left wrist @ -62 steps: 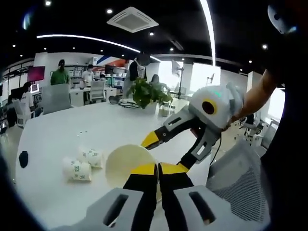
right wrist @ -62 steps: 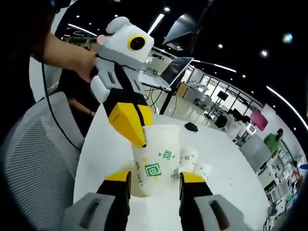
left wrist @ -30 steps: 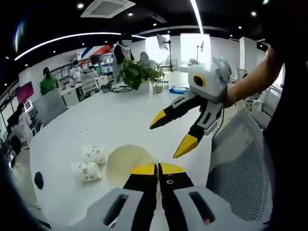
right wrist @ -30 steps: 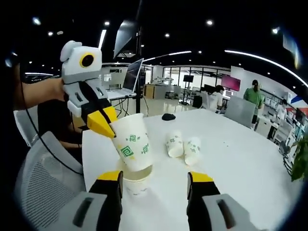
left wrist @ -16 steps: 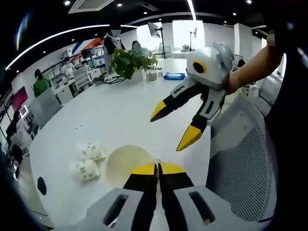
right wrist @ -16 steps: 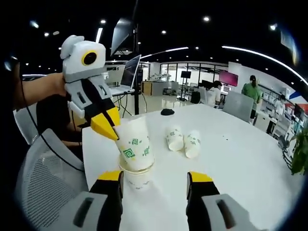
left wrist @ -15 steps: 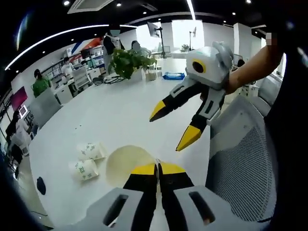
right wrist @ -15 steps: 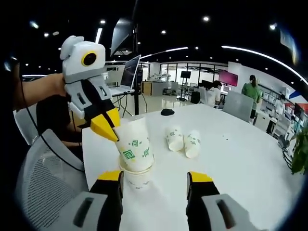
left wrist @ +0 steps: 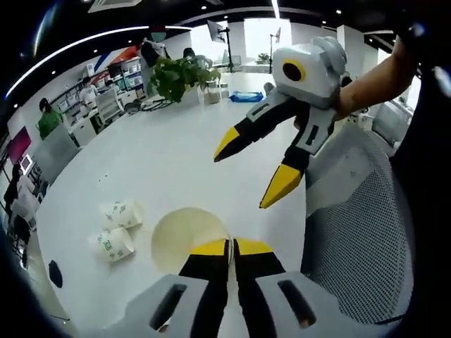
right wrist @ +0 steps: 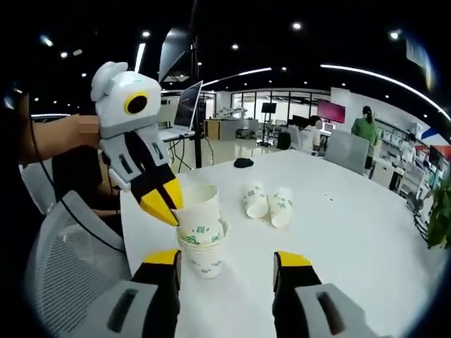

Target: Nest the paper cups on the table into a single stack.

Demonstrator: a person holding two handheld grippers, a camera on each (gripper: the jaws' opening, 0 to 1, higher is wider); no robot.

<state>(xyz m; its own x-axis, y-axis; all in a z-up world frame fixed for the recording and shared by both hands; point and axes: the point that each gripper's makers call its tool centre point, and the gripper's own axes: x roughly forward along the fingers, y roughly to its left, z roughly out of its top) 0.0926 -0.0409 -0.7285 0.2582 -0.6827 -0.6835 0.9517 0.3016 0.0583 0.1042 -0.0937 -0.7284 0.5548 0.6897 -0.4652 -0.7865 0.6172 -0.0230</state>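
Right gripper view: the left gripper (right wrist: pixel 163 204) comes in from the left, its yellow-tipped jaws pinched on the rim of the upper paper cup (right wrist: pixel 202 220). That cup sits tilted inside a lower cup (right wrist: pixel 204 260), which stands on the white table (right wrist: pixel 338 239) near its edge. The right gripper (right wrist: pixel 227 262) rises from the bottom with its jaws spread wide, apart from the stack, one on each side of it and holding nothing. Two loose cups (right wrist: pixel 268 204) lie on their sides just beside each other, farther along the table. A black mouse (right wrist: pixel 242 163) rests beyond them. A grey mesh chair (right wrist: pixel 60 264) stands at the table edge, below the left gripper, and a laptop (right wrist: pixel 184 107) on a stand rises behind it.

Left gripper view: the left gripper's own jaws meet at the near rim of the stacked cup, whose open mouth (left wrist: pixel 184 236) faces the camera. The right gripper hangs above and to the right, jaws wide. The two lying cups show at left, a potted plant (left wrist: pixel 175 76) at the far end of the table, and seated people beyond.
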